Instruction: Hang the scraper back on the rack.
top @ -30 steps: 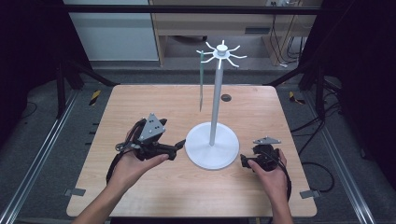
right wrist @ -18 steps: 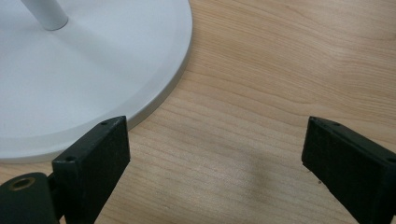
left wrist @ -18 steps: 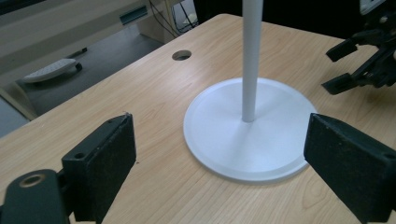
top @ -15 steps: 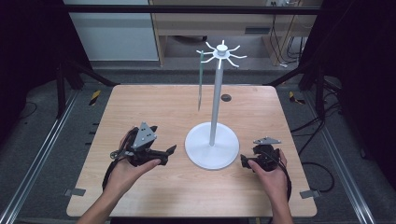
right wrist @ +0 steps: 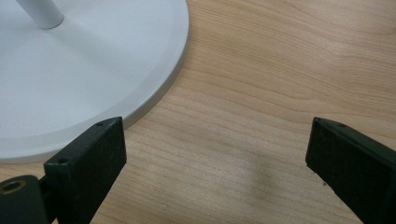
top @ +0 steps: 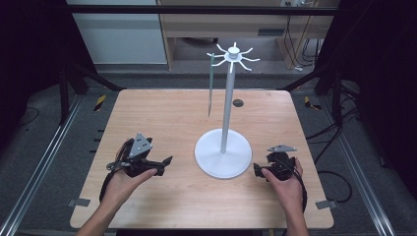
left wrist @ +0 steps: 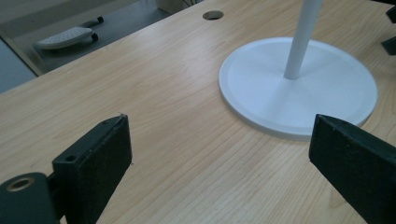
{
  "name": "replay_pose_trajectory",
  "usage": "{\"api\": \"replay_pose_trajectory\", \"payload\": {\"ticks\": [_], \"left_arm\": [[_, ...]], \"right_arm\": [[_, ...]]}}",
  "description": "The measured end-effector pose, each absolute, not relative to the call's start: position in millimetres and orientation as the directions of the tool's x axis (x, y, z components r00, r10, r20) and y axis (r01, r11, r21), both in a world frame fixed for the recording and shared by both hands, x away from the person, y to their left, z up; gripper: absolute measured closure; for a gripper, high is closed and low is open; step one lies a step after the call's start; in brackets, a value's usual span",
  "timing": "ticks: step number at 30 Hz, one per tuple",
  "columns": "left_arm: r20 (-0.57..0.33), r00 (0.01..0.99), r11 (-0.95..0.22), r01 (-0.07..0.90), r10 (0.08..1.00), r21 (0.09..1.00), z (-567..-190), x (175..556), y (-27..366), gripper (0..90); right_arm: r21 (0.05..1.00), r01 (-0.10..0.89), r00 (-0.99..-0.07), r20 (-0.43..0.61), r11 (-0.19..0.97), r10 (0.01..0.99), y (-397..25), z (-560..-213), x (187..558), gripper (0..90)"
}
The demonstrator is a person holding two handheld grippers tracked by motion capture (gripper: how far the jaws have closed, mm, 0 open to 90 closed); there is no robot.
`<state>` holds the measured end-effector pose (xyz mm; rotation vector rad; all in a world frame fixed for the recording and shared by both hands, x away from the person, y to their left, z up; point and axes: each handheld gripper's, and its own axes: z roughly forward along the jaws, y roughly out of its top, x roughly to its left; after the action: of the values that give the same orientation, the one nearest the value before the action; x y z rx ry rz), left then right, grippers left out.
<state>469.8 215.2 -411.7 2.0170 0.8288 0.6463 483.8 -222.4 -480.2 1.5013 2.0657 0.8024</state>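
Wooden table [top: 162, 118] carries a white hook stand [top: 225, 118], its round base [top: 223, 158] between two hand-held grippers. One slim grey utensil [top: 210, 83] hangs from a hook at the stand's top left, its long axis vertical, well above both tools. Left gripper [top: 160, 164] rests left of the base, jaws spread wide and empty; right gripper [top: 259, 169] sits just beside the base's right edge, likewise wide apart and holding nothing. Judging by layout, the left gripper lies on the utensil's side.
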Motion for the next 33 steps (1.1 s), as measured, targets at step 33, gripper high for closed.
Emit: {"api": "replay_pose_trajectory", "payload": {"ticks": [33], "left_arm": [[0.087, 0.582, -0.396, 0.428, 0.808, 0.812, -466.7, 484.3, 273.2, 5.3]], "right_arm": [[0.685, 0.686, -0.302, -0.038, 0.245, 0.953, -221.8, -481.7, 483.6, 5.6]]}}
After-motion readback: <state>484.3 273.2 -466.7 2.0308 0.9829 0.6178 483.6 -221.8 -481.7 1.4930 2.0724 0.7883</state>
